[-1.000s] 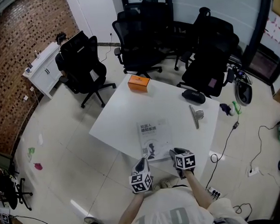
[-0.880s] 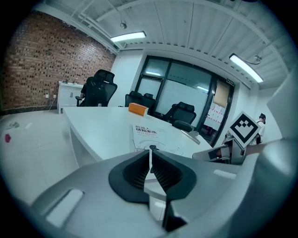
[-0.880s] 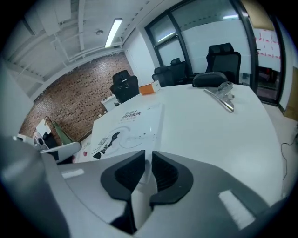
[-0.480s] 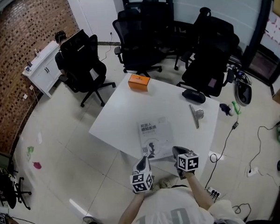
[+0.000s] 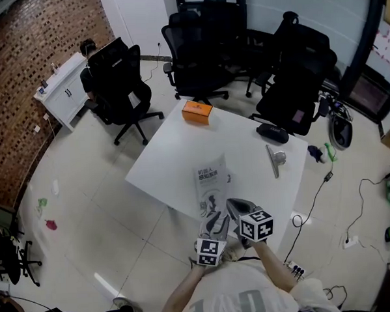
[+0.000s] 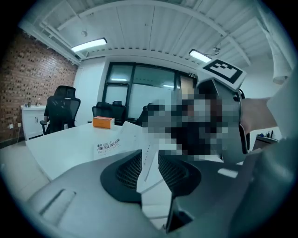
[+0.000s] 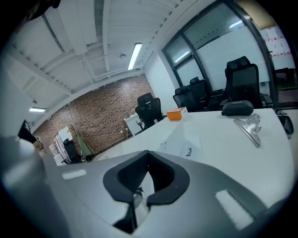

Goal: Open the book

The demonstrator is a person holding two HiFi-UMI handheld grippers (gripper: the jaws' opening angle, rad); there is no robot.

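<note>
Between the left tongs (image 5: 215, 223), whose jaws have just been easing apart, the cover (image 6: 148, 160) edge stands loose. Right tongs (image 5: 234, 206), just beside, are pressed together on that cover. Beyond both, the book (image 5: 211, 182) lies near the worktop (image 5: 169, 153) edge. Risk: the thin one-sided pinch slips and the cover flops shut, or the book drags off.

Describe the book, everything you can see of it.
The book is a thin white paperback with dark cover print and a grey figure. It lies near the white table's near edge. Its near end is lifted: the right gripper is shut on a sheet, while the left gripper, jaws just opening, straddles a sheet edge without pressing.
</note>
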